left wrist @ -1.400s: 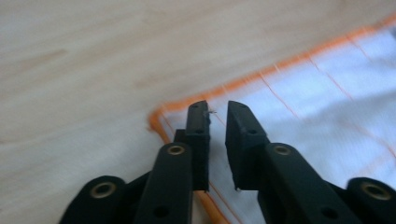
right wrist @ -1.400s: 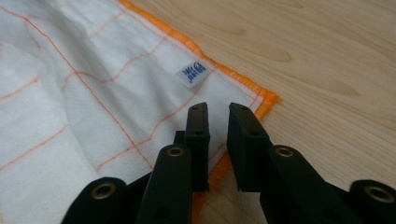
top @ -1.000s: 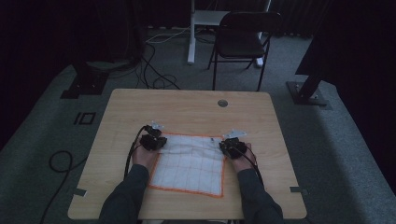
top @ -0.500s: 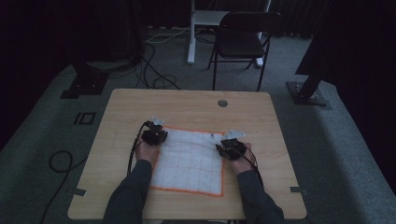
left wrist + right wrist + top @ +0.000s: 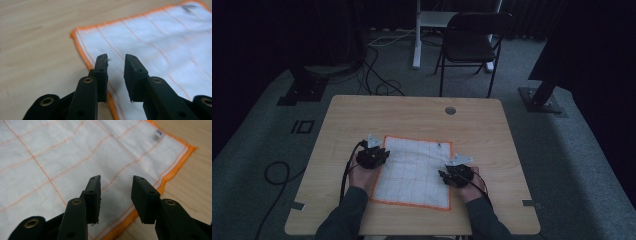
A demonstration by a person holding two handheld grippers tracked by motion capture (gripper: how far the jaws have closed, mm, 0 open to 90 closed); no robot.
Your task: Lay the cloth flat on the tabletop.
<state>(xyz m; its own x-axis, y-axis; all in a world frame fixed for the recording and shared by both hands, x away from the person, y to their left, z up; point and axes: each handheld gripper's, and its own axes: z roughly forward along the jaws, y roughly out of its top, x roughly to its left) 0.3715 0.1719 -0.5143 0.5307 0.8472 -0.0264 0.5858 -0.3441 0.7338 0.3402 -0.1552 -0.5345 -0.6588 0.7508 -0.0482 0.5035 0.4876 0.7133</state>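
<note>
A white cloth (image 5: 414,171) with an orange hem and thin orange grid lines lies spread flat on the wooden counter (image 5: 362,112), toward the person's side and roughly centred between the two hands. The left gripper (image 5: 373,157) sits at the cloth's left edge near its far left corner; seen from the left gripper view, its two black fingers (image 5: 101,72) stand a narrow gap apart above the orange hem (image 5: 85,56), with nothing between them and no fabric pinched. Those fingers have just been opening. The right gripper (image 5: 455,175) sits at the cloth's right edge, about midway along it; in the right gripper view its fingers (image 5: 93,195) stand a wider gap apart over the cloth (image 5: 50,162), close to the hem (image 5: 172,176), again with nothing caught between them, and they too have just been opening. A small dark label (image 5: 157,135) is sewn near the cloth's far right corner. The cloth lies smooth, with all four edges resting on the counter and none lifted. A round grommet (image 5: 450,110) is set in the counter near its far edge, well apart from the cloth. Beyond the counter stands a dark folding chair (image 5: 474,42) on the grey carpet, and cables (image 5: 379,65) trail across the floor to the left of it.
</note>
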